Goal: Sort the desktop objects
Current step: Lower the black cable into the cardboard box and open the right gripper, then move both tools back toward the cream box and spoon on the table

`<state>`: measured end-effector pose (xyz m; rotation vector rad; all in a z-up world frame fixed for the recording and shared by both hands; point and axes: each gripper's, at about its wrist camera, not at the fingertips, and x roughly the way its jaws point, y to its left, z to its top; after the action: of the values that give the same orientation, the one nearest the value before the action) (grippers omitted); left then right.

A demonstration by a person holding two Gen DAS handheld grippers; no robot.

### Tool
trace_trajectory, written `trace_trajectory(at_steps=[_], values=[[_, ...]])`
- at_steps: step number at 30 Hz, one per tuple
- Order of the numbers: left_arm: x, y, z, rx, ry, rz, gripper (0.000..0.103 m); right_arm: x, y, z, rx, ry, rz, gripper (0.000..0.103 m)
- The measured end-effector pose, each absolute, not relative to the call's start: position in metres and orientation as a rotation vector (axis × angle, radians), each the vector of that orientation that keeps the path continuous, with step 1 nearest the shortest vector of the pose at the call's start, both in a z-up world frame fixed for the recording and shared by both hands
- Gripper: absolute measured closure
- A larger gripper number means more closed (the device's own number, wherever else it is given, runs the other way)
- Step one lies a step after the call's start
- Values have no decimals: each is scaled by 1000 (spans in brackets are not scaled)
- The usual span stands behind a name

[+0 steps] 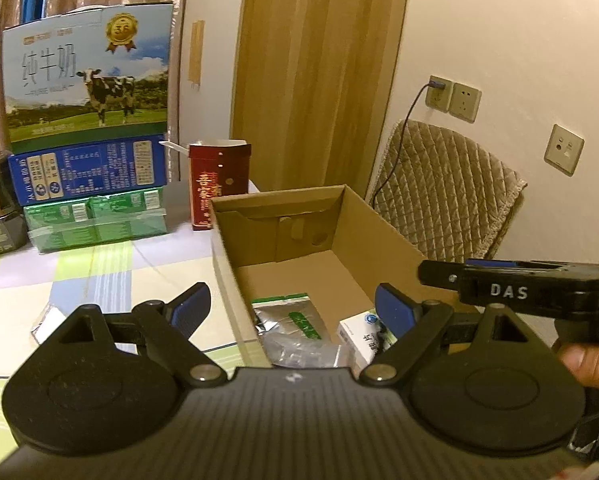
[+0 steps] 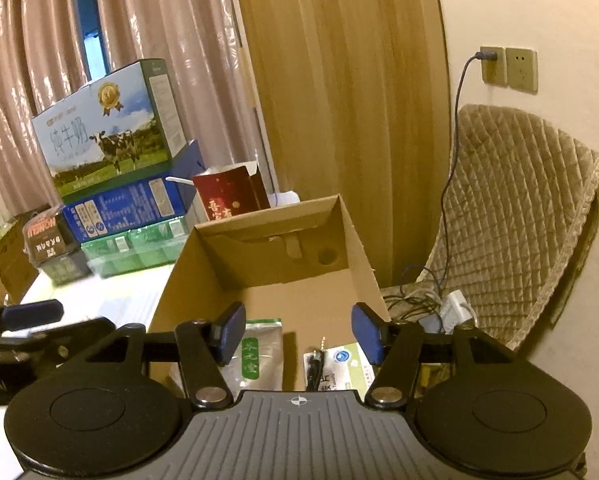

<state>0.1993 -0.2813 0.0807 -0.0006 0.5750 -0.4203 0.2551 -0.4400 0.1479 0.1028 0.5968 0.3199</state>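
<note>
Two grippers hang over an open cardboard box (image 2: 341,280) that stands on a table with a checked cloth (image 1: 99,280) of pale green, lilac and cream. Beyond the box, at about ten o'clock in both wrist views, rises a stack of cartons: a milk carton with a cow (image 1: 87,76) on top, a blue carton (image 1: 87,168) under it, and a shrink-wrapped green pack (image 1: 95,220) at the bottom. Just beside the box's far left corner stands a red carton (image 1: 219,180), open at the top. At two o'clock a chair with a quilted beige cover (image 2: 515,216) sits against the wall, with a cable running down from a wall socket (image 2: 493,65).

Inside the box, on its floor near the front wall, lie the sorted things — a silver foil pouch with a green label (image 1: 295,332) to the left and a small white box with blue print (image 2: 345,364) to the right. A black cable with a jack plug (image 2: 317,360) lies on or against the white box; the view is too cramped to tell which.

The left gripper (image 1: 295,306) has its blue pads spread wide, one on each side of the box's left wall, with nothing pressed between them. The right gripper (image 2: 299,332) stands with its fingers parted above the cable and the white box, its pads clear of both. A thumb (image 1: 587,364) shows at four o'clock in the left wrist view, beside the right gripper's black body.
</note>
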Motion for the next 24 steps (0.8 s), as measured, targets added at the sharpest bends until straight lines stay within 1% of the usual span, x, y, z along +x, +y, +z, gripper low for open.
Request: trace_trajectory(at_steps=[11, 14, 20, 24], values=[[175, -243, 84, -24, 576, -356, 15, 222, -451, 154, 124, 612, 296, 45], [165, -234, 84, -27, 586, -340, 14, 209, -448, 158, 120, 620, 298, 42], [142, -213, 84, -33, 596, -310, 12, 182, -434, 166, 111, 625, 319, 32], [128, -198, 85, -45, 600, -289, 12, 165, -420, 171, 101, 621, 350, 22]])
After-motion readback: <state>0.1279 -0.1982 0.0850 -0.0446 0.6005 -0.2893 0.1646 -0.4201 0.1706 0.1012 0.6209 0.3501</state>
